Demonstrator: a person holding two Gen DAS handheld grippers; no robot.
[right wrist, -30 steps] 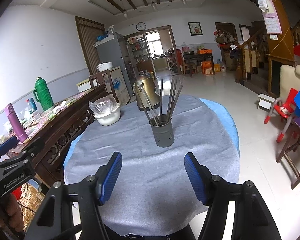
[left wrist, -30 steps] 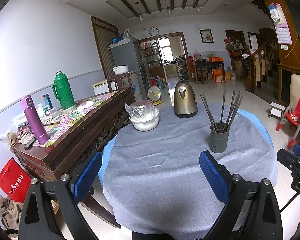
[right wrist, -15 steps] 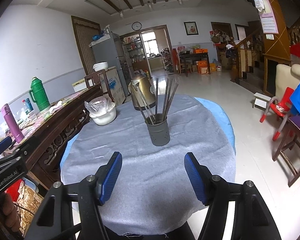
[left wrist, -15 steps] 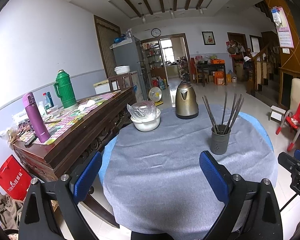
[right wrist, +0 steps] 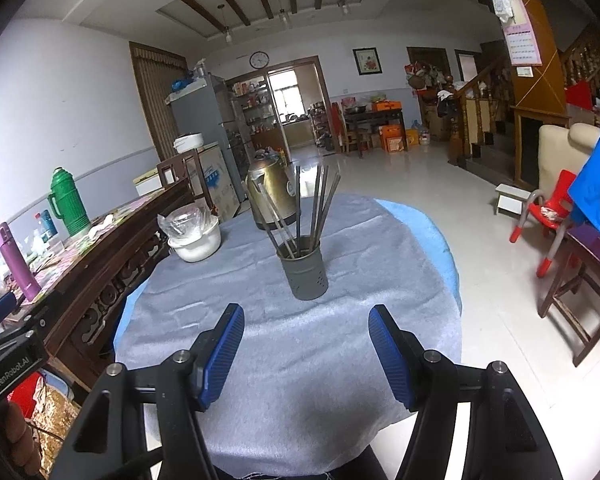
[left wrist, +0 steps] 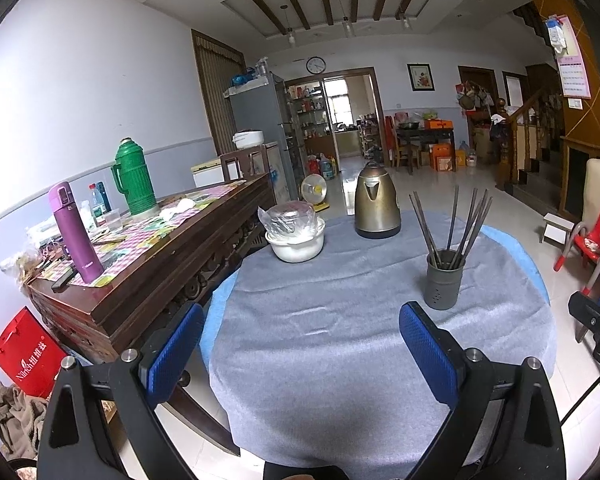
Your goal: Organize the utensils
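On the round table draped in grey cloth (left wrist: 340, 344), a dark grey perforated cylindrical holder (left wrist: 444, 280) stands upright with a bundle of long dark metal chopsticks (left wrist: 456, 224) fanned out of its top; beyond it sit a brass-coloured electric kettle (left wrist: 377, 206) and a white bowl covered with clear plastic (left wrist: 296, 236). Readable writing is scarce: "GenRobot.AI" is printed on the body of the left claw (right wrist: 8, 372) as the right wrist view catches it, and the red paper bag (left wrist: 26, 354) on the floor by the dark wooden sideboard (left wrist: 148, 264) bears white lettering that I cannot make out fully. The left wrist view alone shows that bag; it also shows a purple flask (left wrist: 74, 236) and a green thermos jug (left wrist: 134, 178) on the sideboard. The right wrist view alone shows a blue cloth (right wrist: 596, 184) draped at the right. The left claw (left wrist: 300, 352) and right claw (right wrist: 306, 352) both hang over the near edge of the table with fingers spread wide, gripping nothing. Compared with a second ago, both views sit slightly farther back from the holder, and the holder, kettle and bowl have not moved.
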